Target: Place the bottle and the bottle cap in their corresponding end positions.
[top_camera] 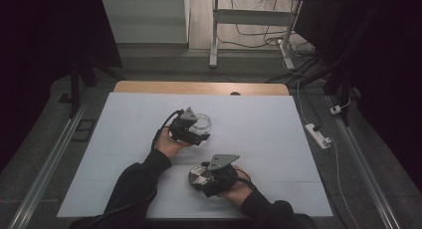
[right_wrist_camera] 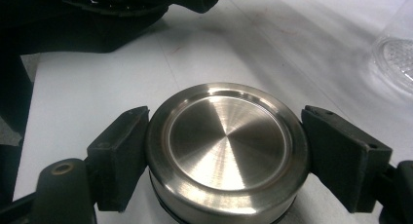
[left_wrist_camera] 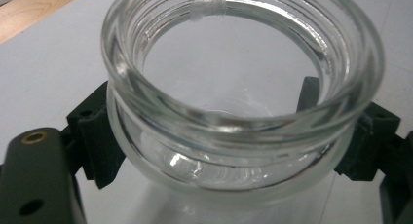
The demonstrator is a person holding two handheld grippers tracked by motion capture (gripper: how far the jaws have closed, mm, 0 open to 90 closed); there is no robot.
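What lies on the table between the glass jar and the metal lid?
Nothing: in the high view, bare white table separates the glass jar, held in the left tongs, from the metal lid in the right tongs.

white table top (top_camera: 124,139); wooden far edge (top_camera: 149,87)

Open white table (top_camera: 278,134) beyond jar (top_camera: 201,123)

The high view looks forward and down from above the person's near side, taking in the whole white table (top_camera: 259,119) and the floor beyond. The left gripper view sits close behind a glass jar (left_wrist_camera: 243,87), facing its open mouth. The right gripper view looks closely down on a steel lid (right_wrist_camera: 226,146); jar and lid both appear in the high view.
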